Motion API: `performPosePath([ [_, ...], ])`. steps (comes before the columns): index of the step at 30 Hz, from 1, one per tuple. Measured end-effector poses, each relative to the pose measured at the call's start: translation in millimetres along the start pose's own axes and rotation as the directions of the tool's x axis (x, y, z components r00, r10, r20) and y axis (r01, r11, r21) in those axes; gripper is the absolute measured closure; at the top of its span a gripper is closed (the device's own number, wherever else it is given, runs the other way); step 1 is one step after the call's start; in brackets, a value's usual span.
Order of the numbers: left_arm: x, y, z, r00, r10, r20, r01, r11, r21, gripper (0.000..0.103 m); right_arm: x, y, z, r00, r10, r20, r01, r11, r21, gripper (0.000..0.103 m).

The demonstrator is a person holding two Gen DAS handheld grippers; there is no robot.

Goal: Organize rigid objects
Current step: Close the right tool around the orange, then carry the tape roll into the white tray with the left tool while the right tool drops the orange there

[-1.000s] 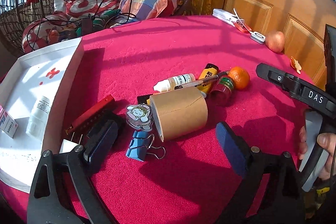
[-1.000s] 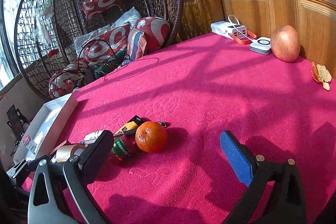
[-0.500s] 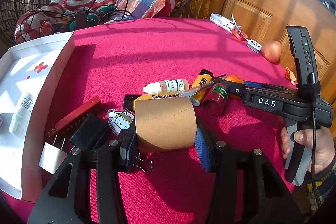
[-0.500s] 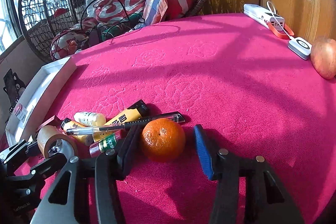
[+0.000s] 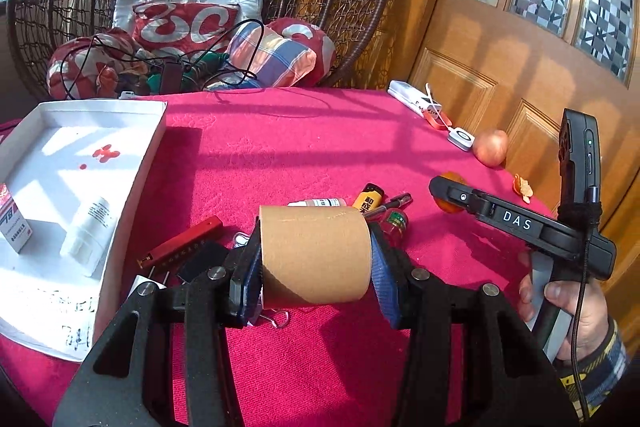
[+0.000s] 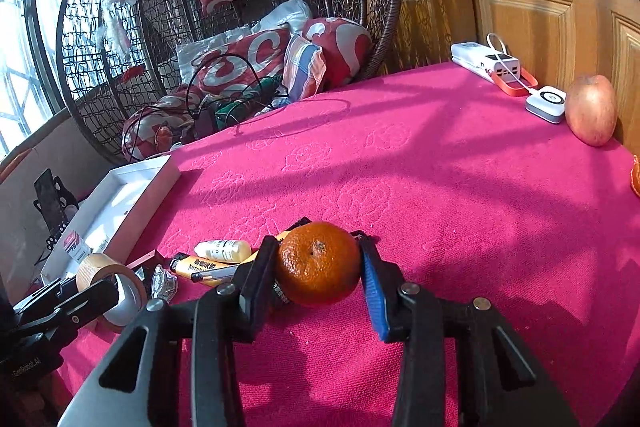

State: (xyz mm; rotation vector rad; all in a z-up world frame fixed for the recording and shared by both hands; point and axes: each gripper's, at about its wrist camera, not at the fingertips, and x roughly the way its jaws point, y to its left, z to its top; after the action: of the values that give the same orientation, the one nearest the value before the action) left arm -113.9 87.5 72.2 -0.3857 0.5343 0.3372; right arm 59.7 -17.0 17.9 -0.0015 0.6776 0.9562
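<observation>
Nearest, the left gripper (image 5: 316,259) is clamped on a smooth brown tape roll (image 5: 314,257), held above the red towelling surface (image 5: 320,147); a binder clip beneath it is mostly hidden. The right gripper (image 6: 320,267) is closed on a dimpled mandarin (image 6: 318,263). Just behind lie a white dropper bottle (image 6: 223,250), a yellow tube (image 6: 196,265) and a pen, partly covered. Further left, a white tray (image 5: 132,163) holds a box and a bottle. Farthest, an apple (image 6: 591,109) by the door.

Right tongs (image 6: 320,263) clamp orange (image 6: 318,265) at 6 o'clock on pink bench (image 6: 440,187); apple (image 6: 591,109) at 3 o'clock, white tray (image 6: 120,195) at 9 o'clock.
</observation>
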Motion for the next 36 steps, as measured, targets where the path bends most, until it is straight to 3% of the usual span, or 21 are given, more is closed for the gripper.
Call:
performPosePath([
  [7, -27.5, 15.6, 11.4, 0.997, 0.030, 0.066, -0.027, 0.999, -0.042, 0.056, -20.0, 29.8, 10.1, 0.996, 0.069, 0.064, -0.066, 0.997, -0.047, 0.063],
  [21, -65.2, 57.8, 18.9, 0.985, 0.092, 0.146, -0.073, 0.988, -0.134, 0.056, -22.1, 83.4, 23.1, 0.985, 0.157, 0.071, -0.147, 0.980, -0.137, 0.063],
  [36, -103.8, 133.8, 11.4, 0.939, 0.284, 0.195, -0.226, 0.935, -0.272, 0.056, 5.0, 160.1, 38.2, 0.964, 0.264, 0.012, -0.255, 0.942, -0.219, 0.063],
])
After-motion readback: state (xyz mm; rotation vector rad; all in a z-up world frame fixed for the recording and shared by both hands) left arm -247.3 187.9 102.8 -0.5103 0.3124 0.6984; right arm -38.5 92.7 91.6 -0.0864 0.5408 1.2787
